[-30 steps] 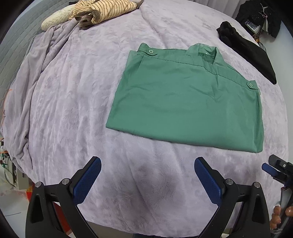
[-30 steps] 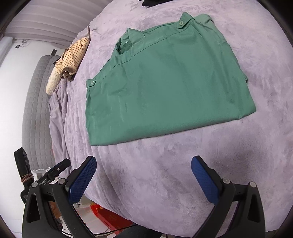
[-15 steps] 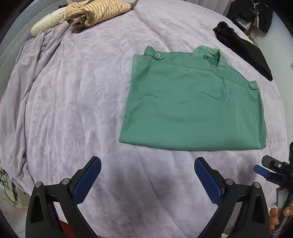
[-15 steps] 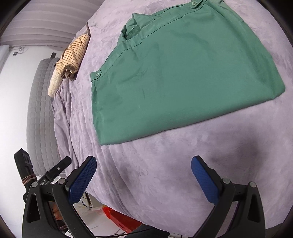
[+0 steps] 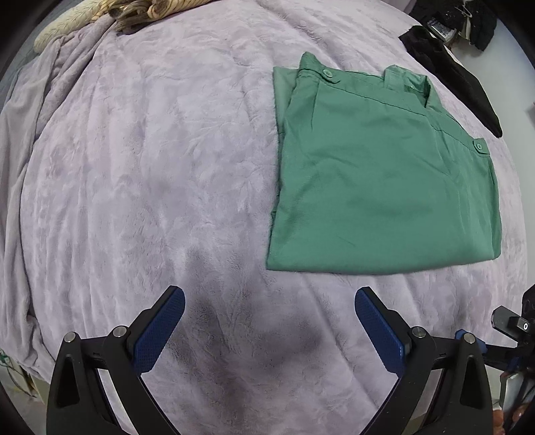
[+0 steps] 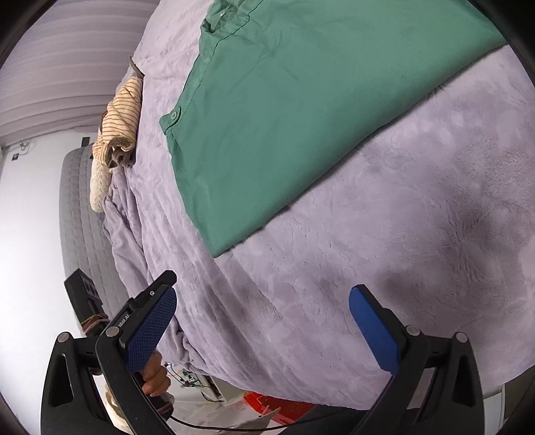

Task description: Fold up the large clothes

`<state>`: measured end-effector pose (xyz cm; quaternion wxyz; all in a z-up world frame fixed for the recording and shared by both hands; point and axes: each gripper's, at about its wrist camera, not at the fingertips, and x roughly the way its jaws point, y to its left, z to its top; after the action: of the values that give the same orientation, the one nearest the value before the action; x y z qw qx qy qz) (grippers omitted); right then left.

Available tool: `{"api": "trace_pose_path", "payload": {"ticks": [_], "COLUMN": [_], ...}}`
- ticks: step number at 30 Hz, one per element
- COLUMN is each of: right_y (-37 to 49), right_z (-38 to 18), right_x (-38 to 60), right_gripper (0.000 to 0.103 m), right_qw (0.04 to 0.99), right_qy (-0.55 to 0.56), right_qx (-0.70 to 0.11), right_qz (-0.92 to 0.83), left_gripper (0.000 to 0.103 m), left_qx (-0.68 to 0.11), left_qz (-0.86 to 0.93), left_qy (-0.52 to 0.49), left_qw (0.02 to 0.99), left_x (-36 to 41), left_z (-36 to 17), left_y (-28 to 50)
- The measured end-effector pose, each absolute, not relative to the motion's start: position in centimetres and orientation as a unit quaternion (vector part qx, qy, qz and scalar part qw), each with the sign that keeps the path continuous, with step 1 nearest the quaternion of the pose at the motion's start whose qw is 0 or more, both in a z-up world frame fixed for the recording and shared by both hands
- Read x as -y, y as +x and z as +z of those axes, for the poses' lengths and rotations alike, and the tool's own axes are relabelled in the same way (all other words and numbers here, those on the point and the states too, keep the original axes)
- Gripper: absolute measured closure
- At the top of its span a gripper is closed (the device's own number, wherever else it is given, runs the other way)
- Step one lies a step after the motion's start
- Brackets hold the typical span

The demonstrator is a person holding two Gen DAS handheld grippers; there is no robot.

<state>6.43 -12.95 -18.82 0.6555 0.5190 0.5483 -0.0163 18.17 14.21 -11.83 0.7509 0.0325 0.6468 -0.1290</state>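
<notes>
A green garment (image 5: 378, 174) lies folded into a flat rectangle on the lilac blanket (image 5: 150, 160), collar and two buttons at its far edge. In the right wrist view the same green garment (image 6: 284, 110) fills the upper middle. My left gripper (image 5: 267, 328) hangs open over bare blanket, short of the garment's near left corner, nothing between its blue pads. My right gripper (image 6: 262, 326) is open too, above the blanket near the bed's edge, apart from the garment. The left gripper's body (image 6: 133, 311) and the hand holding it show at the lower left of the right wrist view.
A striped tan garment (image 5: 157, 10) and a cream pillow (image 5: 63, 28) lie at the far left of the bed. A black cloth (image 5: 454, 73) lies at the far right. The blanket drapes over the bed's left side (image 5: 16, 207). A grey quilted headboard (image 6: 80, 214) stands behind.
Both grippers have swung: the garment has shifted right in the left wrist view and up and closer in the right wrist view. The garment itself lies unchanged; both grippers stay open.
</notes>
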Motion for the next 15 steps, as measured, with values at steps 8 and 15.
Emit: {"api": "trace_pose_path", "payload": {"ticks": [8, 15], "right_y": [8.9, 12.3], "right_z": [-22.3, -24.3], "right_x": [11.5, 9.9], "right_gripper": [0.0, 0.0], "right_qw": [0.616, 0.615], "right_qy": [0.566, 0.568], "right_qx": [-0.548, -0.545], "right_qz": [0.024, 0.046], "left_gripper": [0.001, 0.001], "left_qx": [-0.651, -0.654], "left_qz": [-0.112, -0.113], "left_qy": [0.022, 0.024], "left_qw": [0.75, 0.747], "left_x": [-15.4, -15.0], "left_z": [-13.0, -14.0], "left_y": [18.7, 19.7]}}
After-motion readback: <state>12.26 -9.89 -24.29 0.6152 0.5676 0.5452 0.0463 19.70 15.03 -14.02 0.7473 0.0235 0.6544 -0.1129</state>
